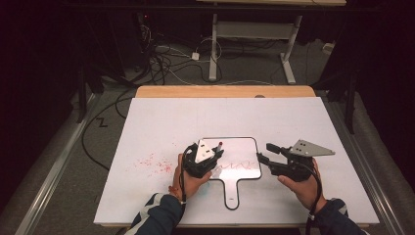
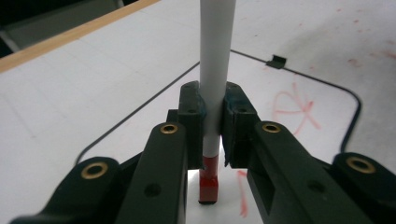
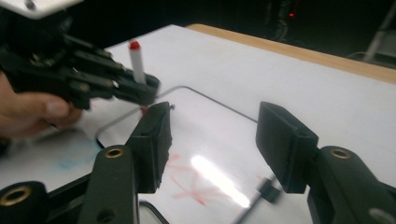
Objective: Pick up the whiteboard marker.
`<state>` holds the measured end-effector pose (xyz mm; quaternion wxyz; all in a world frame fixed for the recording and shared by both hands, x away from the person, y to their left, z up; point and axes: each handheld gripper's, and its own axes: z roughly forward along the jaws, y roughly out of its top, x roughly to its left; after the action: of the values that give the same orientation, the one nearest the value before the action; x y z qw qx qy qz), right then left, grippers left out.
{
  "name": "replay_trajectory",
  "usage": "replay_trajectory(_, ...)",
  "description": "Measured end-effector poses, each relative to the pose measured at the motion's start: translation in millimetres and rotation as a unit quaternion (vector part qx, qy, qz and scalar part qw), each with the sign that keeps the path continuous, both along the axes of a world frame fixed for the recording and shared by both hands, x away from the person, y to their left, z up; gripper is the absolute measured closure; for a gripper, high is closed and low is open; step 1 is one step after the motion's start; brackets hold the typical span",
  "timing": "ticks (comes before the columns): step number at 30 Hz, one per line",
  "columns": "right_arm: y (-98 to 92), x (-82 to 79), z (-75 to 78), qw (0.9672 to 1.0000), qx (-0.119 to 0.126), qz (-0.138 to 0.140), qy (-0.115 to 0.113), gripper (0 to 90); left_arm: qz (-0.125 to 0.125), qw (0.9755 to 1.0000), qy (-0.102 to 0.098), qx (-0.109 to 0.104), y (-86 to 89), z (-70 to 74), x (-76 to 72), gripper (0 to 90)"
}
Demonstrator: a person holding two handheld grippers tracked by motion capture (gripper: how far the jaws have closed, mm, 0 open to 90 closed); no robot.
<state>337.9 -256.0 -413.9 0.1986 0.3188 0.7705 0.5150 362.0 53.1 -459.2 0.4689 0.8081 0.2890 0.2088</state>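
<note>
Left claw (image 1: pixel 211 155) at the near-left corner of a small handled whiteboard (image 1: pixel 244 147), which lies flat on the white desk (image 1: pixel 161 122); right claw (image 1: pixel 266 152) just off the board's right edge. In the left gripper view the left claw's jaws are closed on a marker (image 2: pixel 214 74), pinching its white barrel just above the red tip end, which points down at the board and sits at or very near its surface (actual contact cannot be confirmed). The marker stands roughly upright, its red rear cap (image 3: pixel 135 45) visible above the left claw in the right gripper view. Red scribbles (image 2: pixel 294 105) already mark the board, and faint red specks (image 1: pixel 151 164) lie on the desk to its left. The right claw (image 3: pixel 212 140) is wide open and holds nothing; its jaws hover over the board's right part. By appearance the marker is light, rigid and smooth-barrelled, so it is likely to pivot or slide between the pads under writing pressure; a hold low on the barrel, as shown, should limit that. The board looks thin, stiff and light, with a glossy face, and would probably skid on the desk if pushed sideways; its rim or the handle (image 1: pixel 232 193) facing the person seems the sensible place to steady it.
</note>
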Motion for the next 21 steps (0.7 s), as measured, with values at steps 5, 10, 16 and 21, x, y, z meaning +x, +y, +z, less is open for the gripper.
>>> replay_trajectory(5,-15.1,-13.4,-8.1,0.9994,-0.034,-0.005,0.008,43.8,0.0,0.9996,0.014,-0.026,0.0,-2.1,0.0,78.7)
replay_trajectory(10,-16.2,-20.7,-14.1,0.9983,-0.058,0.003,0.011,43.3,-0.028,0.9988,0.015,-0.038,-21.2,-3.7,-5.2,78.8)
replay_trajectory(16,-13.3,-21.3,-16.7,0.9981,-0.06,0.013,0.01,42.9,-0.045,0.9986,0.007,-0.028,-28.1,-3.3,-7.4,78.8)
replay_trajectory(21,-14.6,-20.3,-17.2,0.9977,-0.068,0.008,0.006,42.6,-0.002,0.9992,0.015,-0.036,-4.0,-4.0,5.6,78.8)
